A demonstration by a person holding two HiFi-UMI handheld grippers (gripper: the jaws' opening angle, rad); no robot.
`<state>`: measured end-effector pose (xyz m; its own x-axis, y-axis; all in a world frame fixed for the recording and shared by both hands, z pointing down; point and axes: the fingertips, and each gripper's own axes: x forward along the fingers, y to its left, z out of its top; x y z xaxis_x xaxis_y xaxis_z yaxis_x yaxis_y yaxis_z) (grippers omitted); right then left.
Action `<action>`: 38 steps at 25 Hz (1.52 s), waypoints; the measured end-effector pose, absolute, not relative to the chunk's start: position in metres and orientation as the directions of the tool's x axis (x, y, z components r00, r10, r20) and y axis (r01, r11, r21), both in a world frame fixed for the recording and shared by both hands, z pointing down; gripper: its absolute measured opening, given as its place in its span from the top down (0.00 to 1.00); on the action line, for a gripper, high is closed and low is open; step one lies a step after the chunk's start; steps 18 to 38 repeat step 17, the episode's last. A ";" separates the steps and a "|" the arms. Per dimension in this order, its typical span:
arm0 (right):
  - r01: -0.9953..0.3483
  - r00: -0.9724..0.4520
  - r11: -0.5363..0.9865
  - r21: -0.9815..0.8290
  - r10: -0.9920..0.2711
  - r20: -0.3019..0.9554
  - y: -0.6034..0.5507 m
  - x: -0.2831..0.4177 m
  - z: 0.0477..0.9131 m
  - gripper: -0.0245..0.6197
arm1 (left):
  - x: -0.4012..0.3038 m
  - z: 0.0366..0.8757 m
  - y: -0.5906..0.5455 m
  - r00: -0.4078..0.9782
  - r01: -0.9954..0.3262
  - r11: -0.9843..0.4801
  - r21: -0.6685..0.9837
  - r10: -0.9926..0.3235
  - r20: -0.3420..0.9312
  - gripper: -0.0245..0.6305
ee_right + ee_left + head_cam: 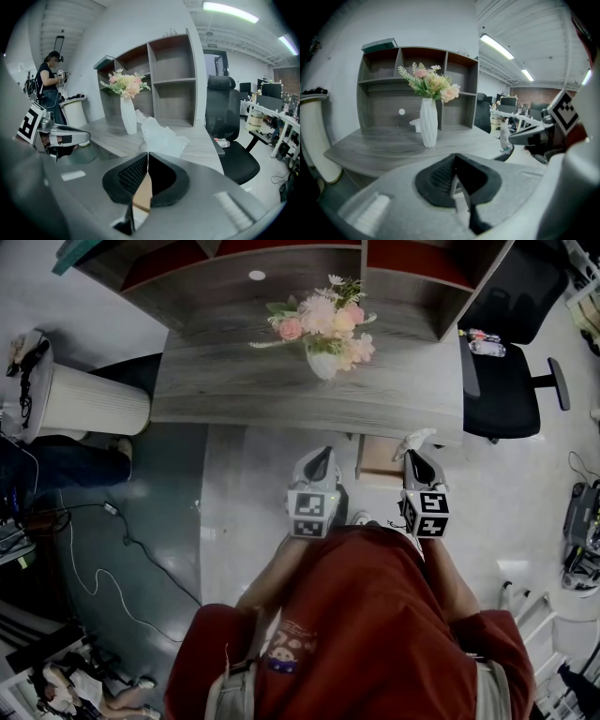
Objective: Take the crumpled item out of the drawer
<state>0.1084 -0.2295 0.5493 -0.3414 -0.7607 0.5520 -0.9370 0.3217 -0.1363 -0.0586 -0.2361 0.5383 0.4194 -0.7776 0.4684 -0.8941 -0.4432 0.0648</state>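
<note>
At right tool tip, wad pinched by its edge near drawer: likely light, soft, crinkly, slip-prone, better gripped deeper; left tool pressed together, empty.

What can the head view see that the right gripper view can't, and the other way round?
Only the head view: the wearer's red shirt and the cables on the floor. Only the right gripper view: a person standing in the background, and ceiling lights. Both: the vase of flowers, the black chair, the left gripper, and the crumpled white item pinched in the right gripper.
</note>
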 end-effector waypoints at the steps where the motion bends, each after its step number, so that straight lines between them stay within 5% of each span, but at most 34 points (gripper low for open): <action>1: -0.937 -0.342 0.323 -0.136 -0.760 0.553 -0.229 0.108 0.549 0.95 | -0.059 0.538 -0.236 0.419 -0.894 -0.443 0.065 -0.777 0.469 0.96; 38: -0.928 -0.363 0.346 -0.139 -0.751 0.552 -0.225 0.101 0.548 0.95 | -0.060 0.536 -0.232 0.418 -0.894 -0.444 0.057 -0.782 0.463 0.96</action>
